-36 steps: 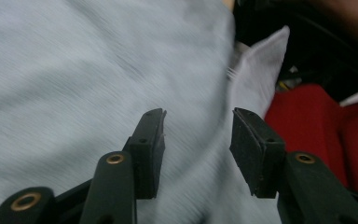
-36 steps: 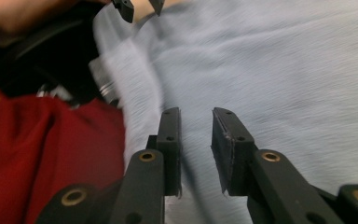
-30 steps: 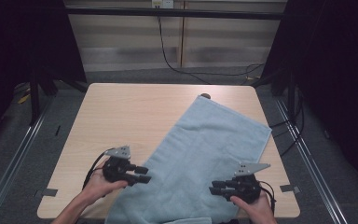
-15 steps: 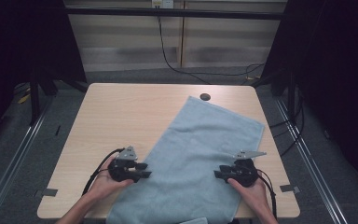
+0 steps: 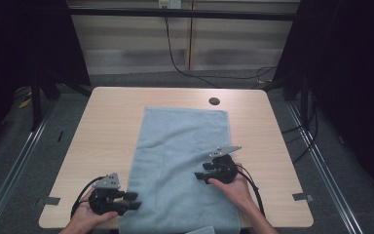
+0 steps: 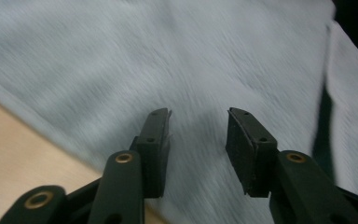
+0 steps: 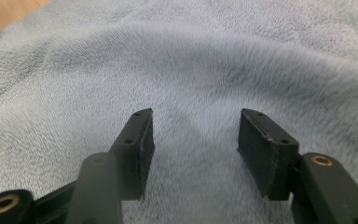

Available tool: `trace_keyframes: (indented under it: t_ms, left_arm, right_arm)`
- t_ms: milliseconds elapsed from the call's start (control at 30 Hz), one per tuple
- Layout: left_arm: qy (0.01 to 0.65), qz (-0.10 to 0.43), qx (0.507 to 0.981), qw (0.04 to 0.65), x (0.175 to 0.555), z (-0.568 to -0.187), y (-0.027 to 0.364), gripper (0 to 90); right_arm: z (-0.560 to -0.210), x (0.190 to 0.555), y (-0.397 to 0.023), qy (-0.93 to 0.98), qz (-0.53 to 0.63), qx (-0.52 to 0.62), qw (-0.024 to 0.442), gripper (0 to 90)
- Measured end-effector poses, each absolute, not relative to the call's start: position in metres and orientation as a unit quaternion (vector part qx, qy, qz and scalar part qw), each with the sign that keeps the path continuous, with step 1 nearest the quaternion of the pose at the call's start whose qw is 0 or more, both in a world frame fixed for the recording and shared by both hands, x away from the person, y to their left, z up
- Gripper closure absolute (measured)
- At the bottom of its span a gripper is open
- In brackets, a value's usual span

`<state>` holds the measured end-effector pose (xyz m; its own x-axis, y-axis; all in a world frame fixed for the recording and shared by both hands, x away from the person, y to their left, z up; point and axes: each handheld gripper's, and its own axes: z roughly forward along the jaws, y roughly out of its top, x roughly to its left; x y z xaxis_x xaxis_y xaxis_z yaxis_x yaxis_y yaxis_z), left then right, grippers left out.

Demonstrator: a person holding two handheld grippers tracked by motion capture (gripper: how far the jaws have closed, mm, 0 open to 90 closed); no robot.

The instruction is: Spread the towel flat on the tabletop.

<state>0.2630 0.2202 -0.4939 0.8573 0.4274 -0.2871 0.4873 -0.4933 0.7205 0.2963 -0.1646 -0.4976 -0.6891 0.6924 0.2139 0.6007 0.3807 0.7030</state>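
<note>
High view, from the near edge outward: the left gripper [image 5: 135, 203] sits at the near-left corner of the bench [image 5: 107, 126], held in a hand [image 5: 85, 219], its tips at the left border of the light blue towel [image 5: 182, 161]. In the left gripper view its jaws stand apart over the cloth with nothing between them; they have just been opening, and the towel's left edge runs diagonally just beside them, bare wood past it. A little farther in and to the right, the right gripper [image 5: 200, 171] lies on the towel near its right border, held by the other hand [image 5: 233, 190]. In the right gripper view [image 7: 193, 149] its jaws are wide apart and empty, having just been opening, with a soft ridge of cloth rising ahead of them.

The towel lies flat down the middle of the bench, its near end reaching over the near edge, its far end square and well short of the far edge. Bare wood runs along both long sides, wider on the left. Just beyond the far right corner of the towel sits a small dark round hole [image 5: 214, 101] in the bench top. A black cable [image 5: 175, 53] hangs beyond the far edge.
</note>
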Motion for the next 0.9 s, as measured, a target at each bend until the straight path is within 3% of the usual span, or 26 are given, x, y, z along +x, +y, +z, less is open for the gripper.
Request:
trace_keyframes:
  t_ms: [233,300,433,700,900]
  left_arm:
    - [0.312,0.008,0.841,0.442,0.342,-0.483,0.198,54.9]
    - [0.316,0.022,0.842,0.436,0.360,-0.484,0.188,54.5]
    - [0.338,0.039,0.845,0.412,0.383,-0.498,0.172,53.9]
    - [0.328,0.049,0.857,0.395,0.379,-0.502,0.167,56.8]
    - [0.291,0.026,0.863,0.412,0.343,-0.504,0.179,56.1]
  right_arm:
    - [-0.489,0.313,-0.192,0.804,0.408,0.425,0.083,46.2]
    - [-0.487,0.324,-0.202,0.786,0.424,0.437,0.108,45.8]
    - [-0.492,0.337,-0.208,0.782,0.415,0.453,0.105,45.1]
    - [-0.505,0.337,-0.207,0.790,0.393,0.460,0.100,43.1]
    - [-0.504,0.302,-0.206,0.803,0.389,0.442,0.096,43.1]
